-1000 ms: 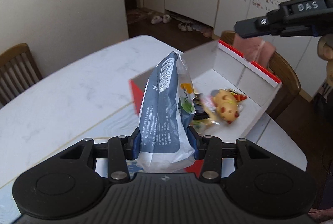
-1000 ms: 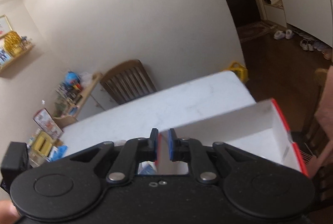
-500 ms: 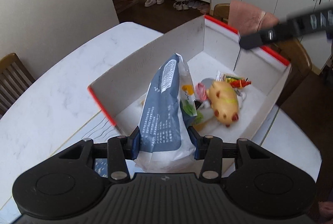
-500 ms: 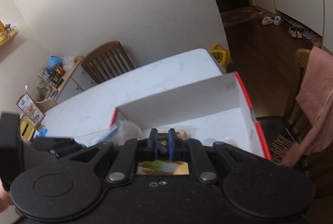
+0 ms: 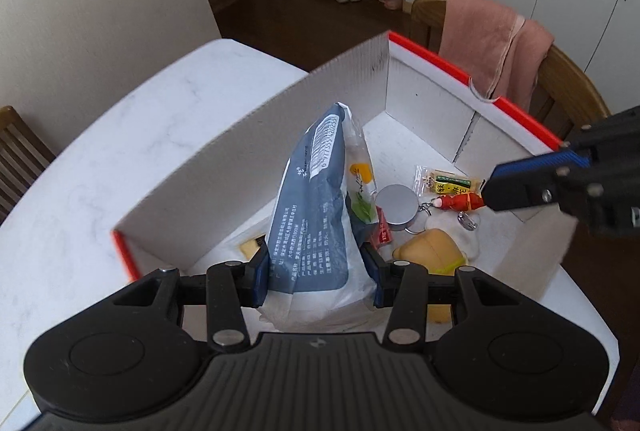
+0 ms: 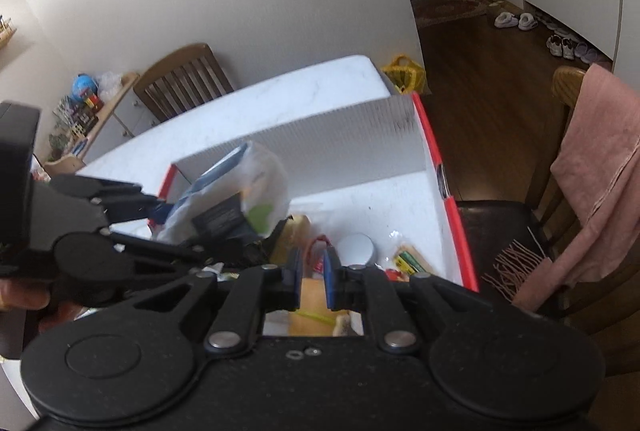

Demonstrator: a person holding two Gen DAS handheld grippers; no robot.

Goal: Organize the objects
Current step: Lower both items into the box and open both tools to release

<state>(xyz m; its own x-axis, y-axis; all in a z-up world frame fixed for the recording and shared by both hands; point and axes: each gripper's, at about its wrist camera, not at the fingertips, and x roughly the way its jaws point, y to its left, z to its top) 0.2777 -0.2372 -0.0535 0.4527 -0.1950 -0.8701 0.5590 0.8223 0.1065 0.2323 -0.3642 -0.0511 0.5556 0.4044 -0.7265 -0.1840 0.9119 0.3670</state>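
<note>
1. We have the grey-blue snack bag (image 5: 316, 203) pinched low down between the jaws of the left gripper (image 5: 316, 273), standing upright over the near end of the white cardboard box (image 5: 224, 151) with red edges, which sits on the marble counter (image 5: 120, 135).
2. The bag looks light, soft and crinkly to us (its film is probably slick), so a squeeze across the wide lower body seems safer than one near the sealed top, which would likely fold.
3. The right gripper (image 6: 312, 273) hovers over the box with its jaws clenched almost together and nothing between them.
4. Already lying on the box floor: a round silver tin (image 5: 396, 201), a small yellow-green sachet (image 5: 446, 183), a red keychain figure (image 5: 460, 201) and a yellow plush toy (image 5: 430, 251).
5. Hard to make out: the bag's underside is hidden by the left gripper's body, so we cannot tell whether it touches the box floor; the plush is partly cut off too, and a yellowish item behind the bag stays unclear.
</note>
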